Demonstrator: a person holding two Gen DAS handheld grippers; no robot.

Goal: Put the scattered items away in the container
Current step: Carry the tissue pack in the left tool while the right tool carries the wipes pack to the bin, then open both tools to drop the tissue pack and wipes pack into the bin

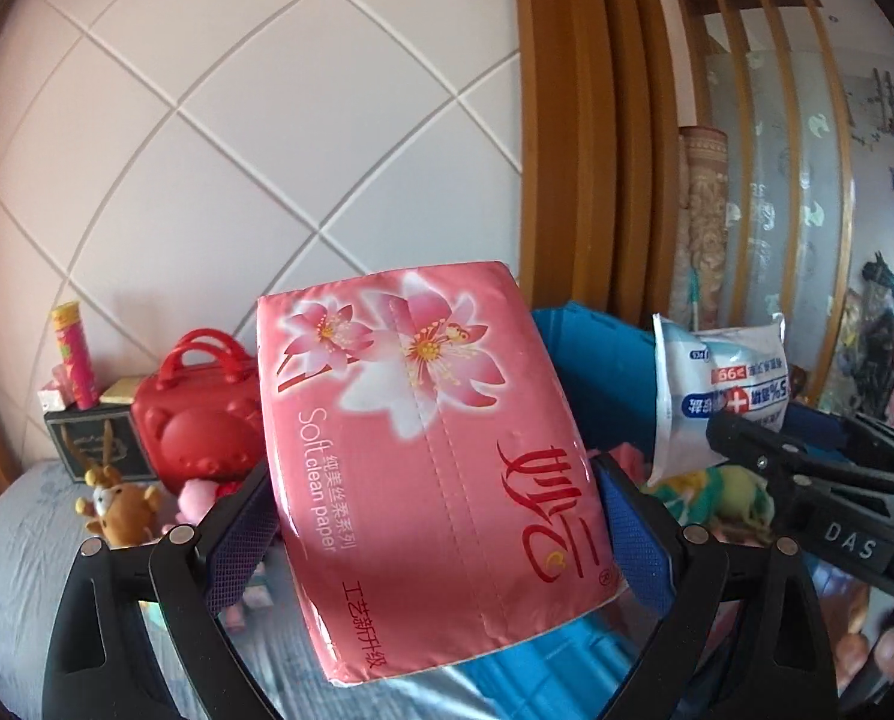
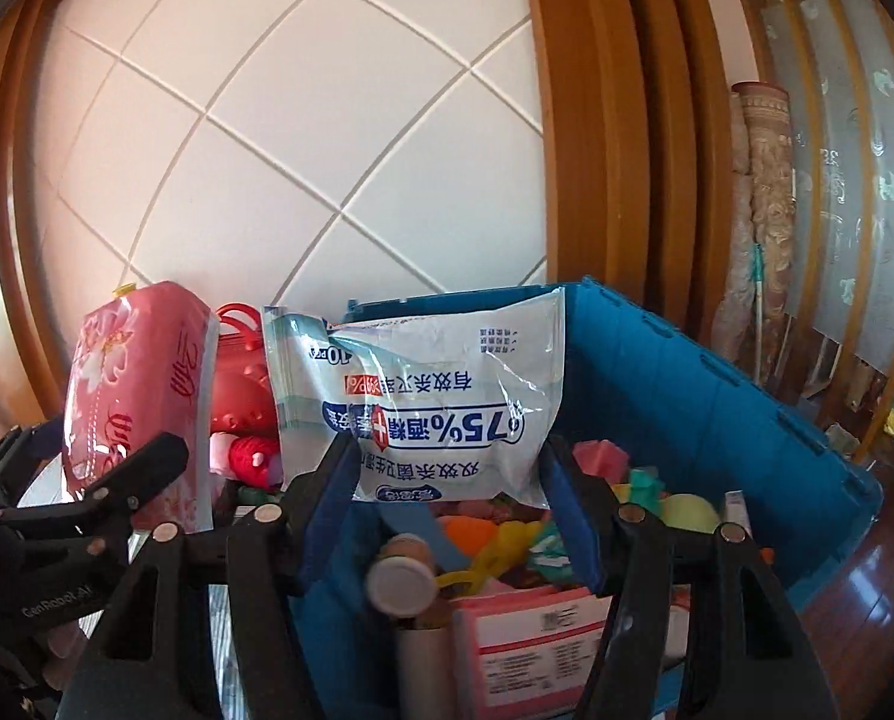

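Observation:
My left gripper (image 1: 435,516) is shut on a pink tissue pack (image 1: 423,438) with a flower print, held up in front of the blue bin (image 1: 597,360). The same tissue pack (image 2: 135,396) shows at the left of the right wrist view, with the left gripper's fingers (image 2: 117,480) on it. My right gripper (image 2: 447,474) is shut on a white wet-wipes pack (image 2: 435,396), held over the blue bin (image 2: 687,396). That wipes pack (image 1: 717,378) and the right gripper (image 1: 807,468) appear at the right of the left wrist view. Inside the bin lie several toys, a capped bottle (image 2: 402,585) and a pink box (image 2: 537,642).
A red toy case (image 1: 201,414) stands behind the tissue pack, beside a dark box (image 1: 96,444) with a pink tube (image 1: 75,354) on it. A small deer plush (image 1: 117,504) lies on the grey bedding (image 1: 15,570). A white tiled headboard (image 1: 237,120) and wooden frame (image 1: 567,120) rise behind.

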